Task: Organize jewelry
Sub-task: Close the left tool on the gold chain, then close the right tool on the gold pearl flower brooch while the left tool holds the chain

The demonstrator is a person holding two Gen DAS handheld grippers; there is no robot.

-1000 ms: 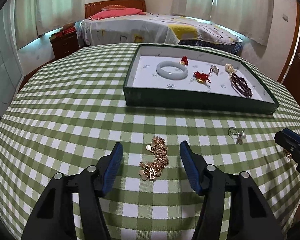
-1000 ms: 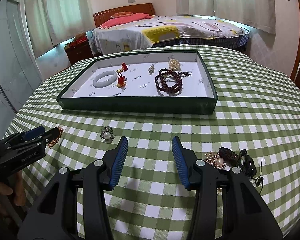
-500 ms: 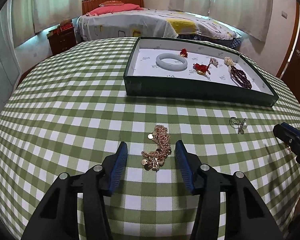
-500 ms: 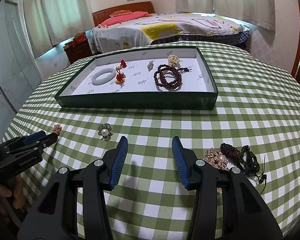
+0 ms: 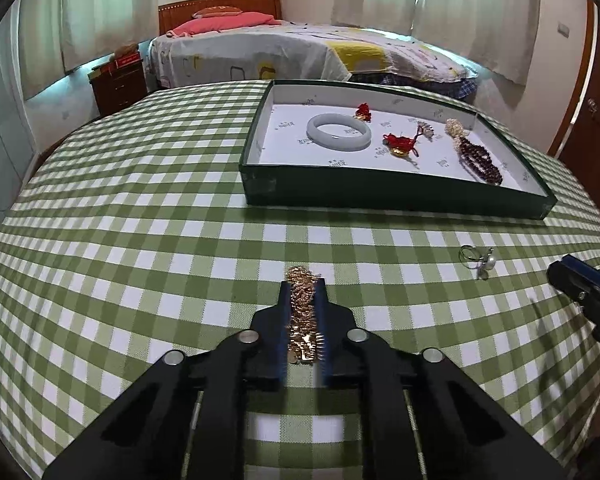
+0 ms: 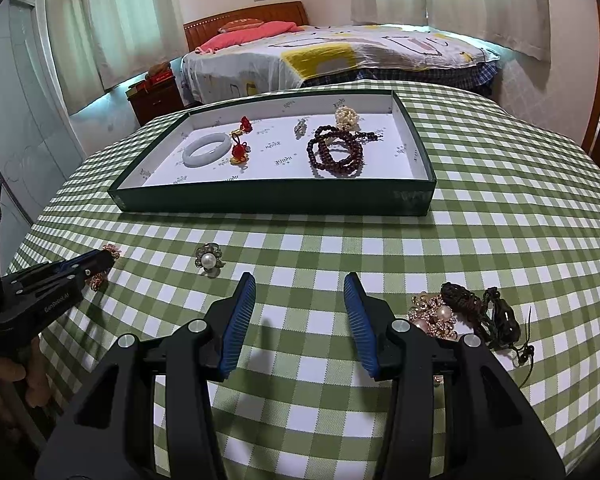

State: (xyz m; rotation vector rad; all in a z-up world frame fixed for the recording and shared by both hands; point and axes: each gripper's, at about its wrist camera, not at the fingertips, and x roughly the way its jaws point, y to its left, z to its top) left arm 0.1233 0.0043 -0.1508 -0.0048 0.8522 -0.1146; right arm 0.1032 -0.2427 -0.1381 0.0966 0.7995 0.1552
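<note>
The left tongs (image 5: 303, 298) are clamped on the gold chain (image 5: 301, 312) down on the worktop (image 5: 140, 240); next comes a lift toward the green tray (image 5: 380, 194) ahead. The right tongs (image 6: 300, 312) wait spread apart, holding nothing.

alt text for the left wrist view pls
The left tool is shut on a gold chain lying on a green checked tablecloth. Beyond it, a green tray holds a pale bangle, red charms and dark beads.
</note>
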